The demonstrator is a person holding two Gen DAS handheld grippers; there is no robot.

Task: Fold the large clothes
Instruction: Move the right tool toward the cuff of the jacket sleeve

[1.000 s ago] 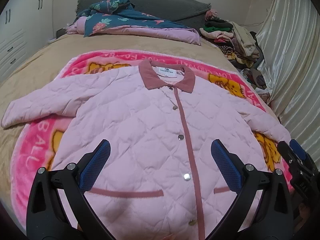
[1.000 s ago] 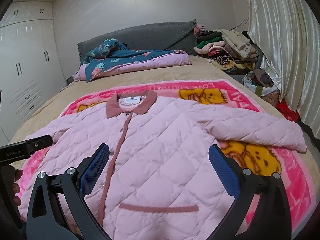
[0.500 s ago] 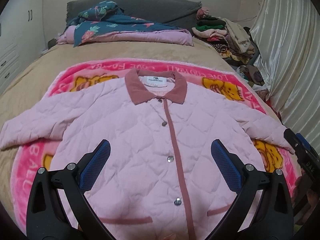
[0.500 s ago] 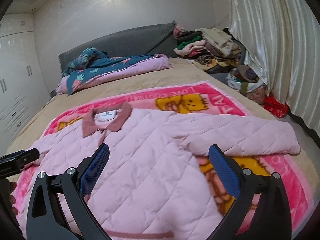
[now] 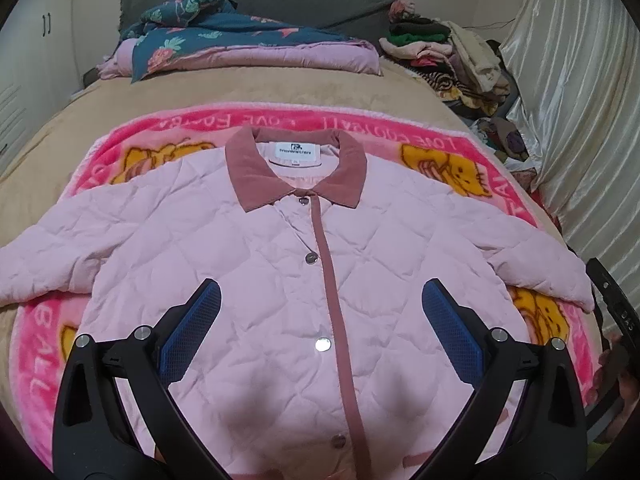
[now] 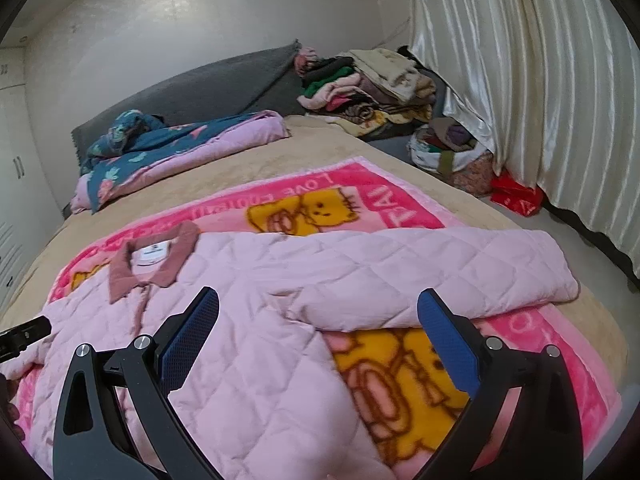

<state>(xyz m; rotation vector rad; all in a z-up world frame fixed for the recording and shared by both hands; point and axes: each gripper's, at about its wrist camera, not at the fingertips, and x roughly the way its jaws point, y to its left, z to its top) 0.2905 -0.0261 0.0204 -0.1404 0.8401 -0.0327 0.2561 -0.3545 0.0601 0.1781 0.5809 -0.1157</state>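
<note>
The pink quilted jacket (image 5: 304,280) lies flat, buttoned, on the pink blanket (image 6: 384,200) on the bed; with left claw (image 5: 320,320) and right claw (image 6: 318,326) both spread, empty, a shallow pinch could slip off the puffy sleeve (image 6: 460,268) or snag the blanket.

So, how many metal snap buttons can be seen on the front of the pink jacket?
4 on the jacket: one under the collar, one on the chest, one at mid-front, one near the bottom edge. More may be hidden below the frame.
</note>
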